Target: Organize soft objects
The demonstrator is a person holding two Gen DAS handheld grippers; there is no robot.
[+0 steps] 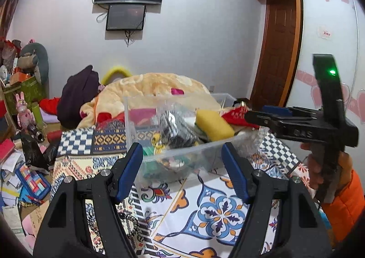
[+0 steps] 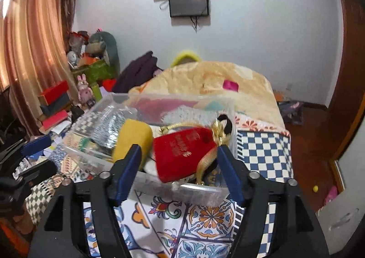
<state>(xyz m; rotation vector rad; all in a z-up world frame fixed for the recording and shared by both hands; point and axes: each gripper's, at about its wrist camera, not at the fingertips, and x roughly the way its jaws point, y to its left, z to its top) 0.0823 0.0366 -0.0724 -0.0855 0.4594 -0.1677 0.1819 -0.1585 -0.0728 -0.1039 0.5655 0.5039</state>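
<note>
A clear plastic bin [image 1: 182,155] [image 2: 200,191] sits on the patterned bed cover and holds soft items. A yellow sponge-like block [image 1: 214,125] [image 2: 134,139], a red pouch with gold cord [image 2: 182,155] [image 1: 235,114] and a crinkled plastic bag with a dark striped item [image 1: 175,125] [image 2: 109,125] lie in it. My left gripper [image 1: 182,162] is open and empty just before the bin's near wall. My right gripper [image 2: 178,166] is open, with the red pouch between and beyond its fingers, not clamped. The right gripper also shows in the left wrist view [image 1: 262,116], at the bin's right side.
A peach blanket [image 1: 159,89] [image 2: 216,84] is heaped behind the bin, with a dark purple garment [image 1: 77,96] beside it. Books, boxes and toys clutter the left [image 1: 22,166] [image 2: 54,107]. A second clear bin [image 1: 224,99] stands at the far right. Wooden door and floor lie to the right [image 2: 308,139].
</note>
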